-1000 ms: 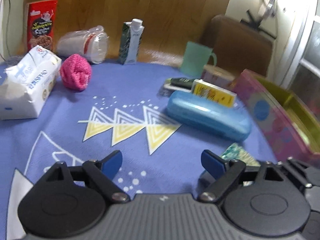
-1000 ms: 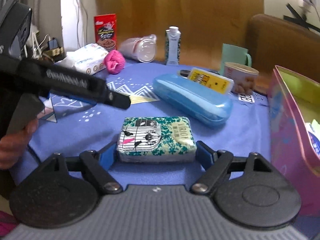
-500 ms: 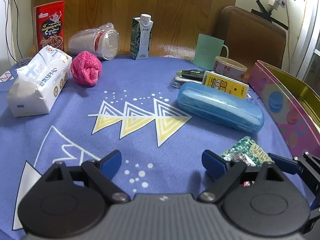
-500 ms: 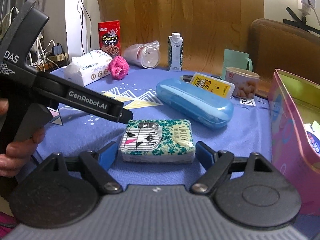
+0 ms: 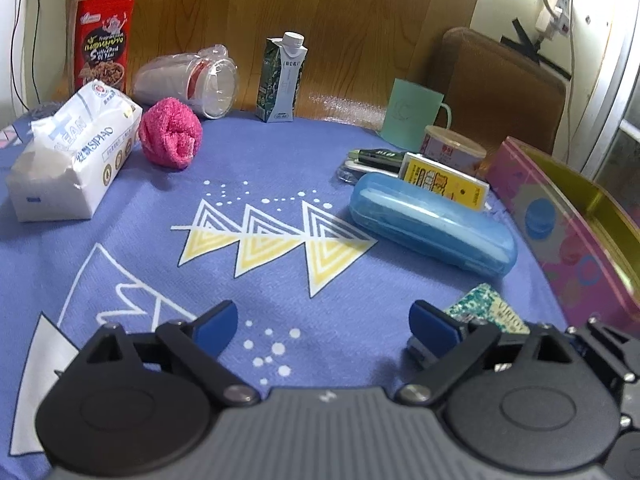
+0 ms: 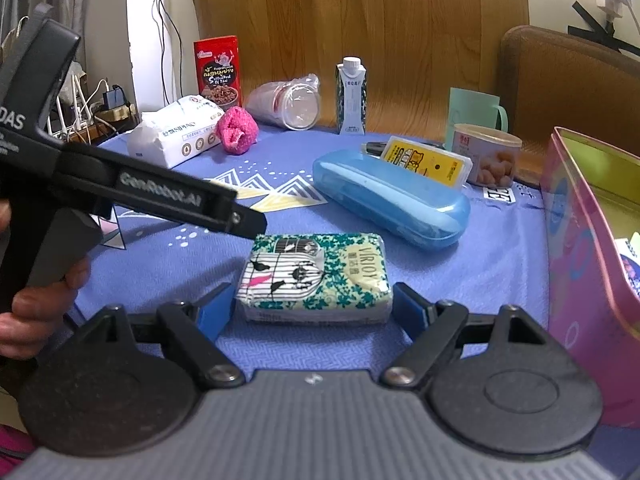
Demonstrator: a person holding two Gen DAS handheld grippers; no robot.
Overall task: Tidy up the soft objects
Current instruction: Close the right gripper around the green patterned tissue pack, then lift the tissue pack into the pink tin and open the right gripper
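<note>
**Two grippers ready, nothing gripped**

Left gripper (image 5: pixel 323 322): jaws widening over bare worktop (image 5: pixel 280 280), now wider than a moment ago, freeing it to reach. Right gripper (image 6: pixel 313 307): jaws apart, unchanged, straddling the small tissue pack (image 6: pixel 314 278) without contact. Tin (image 6: pixel 592 248) stands just right, awaiting it.

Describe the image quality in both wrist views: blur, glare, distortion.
Left wrist view: mostly sharp, strong fisheye bending at the edges, glare on the wooden board. Right wrist view: sharp on the tissue pack; the near left gripper is soft.
</note>
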